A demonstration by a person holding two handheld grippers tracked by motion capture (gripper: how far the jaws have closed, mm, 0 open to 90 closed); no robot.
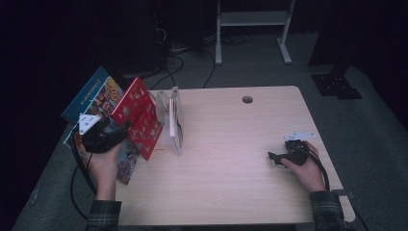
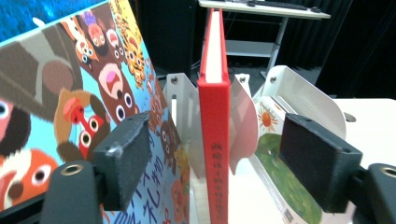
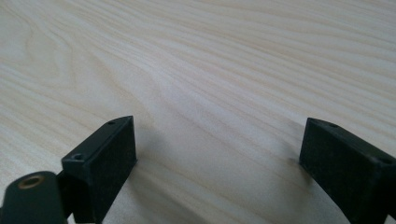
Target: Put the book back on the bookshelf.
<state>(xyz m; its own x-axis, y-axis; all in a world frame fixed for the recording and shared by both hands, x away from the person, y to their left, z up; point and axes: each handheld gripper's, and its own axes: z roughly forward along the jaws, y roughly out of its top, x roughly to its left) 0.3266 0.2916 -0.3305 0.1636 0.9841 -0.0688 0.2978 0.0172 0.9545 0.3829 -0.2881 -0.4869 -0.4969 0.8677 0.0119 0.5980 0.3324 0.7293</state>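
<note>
A red book (image 1: 139, 118) stands tilted at the table's left edge, its spine (image 2: 214, 154) facing my left gripper (image 2: 219, 161). That gripper (image 1: 120, 132) is open, its jaws on either side of the spine with a gap on both sides. To the left of the red book leans a picture book with cartoon animals (image 2: 70, 93), and behind it a blue-covered book (image 1: 89, 94). My right gripper (image 1: 274, 158) rests low over the wooden table (image 3: 210, 70) at the right, open (image 3: 217, 154) with nothing between its jaws.
White metal bookends (image 2: 303, 93) stand just beyond the red book, with a white book (image 1: 175, 120) upright among them and a book with a sun and green cover (image 2: 280, 177) lying at their foot. A cable hole (image 1: 247, 99) is at the table's far side.
</note>
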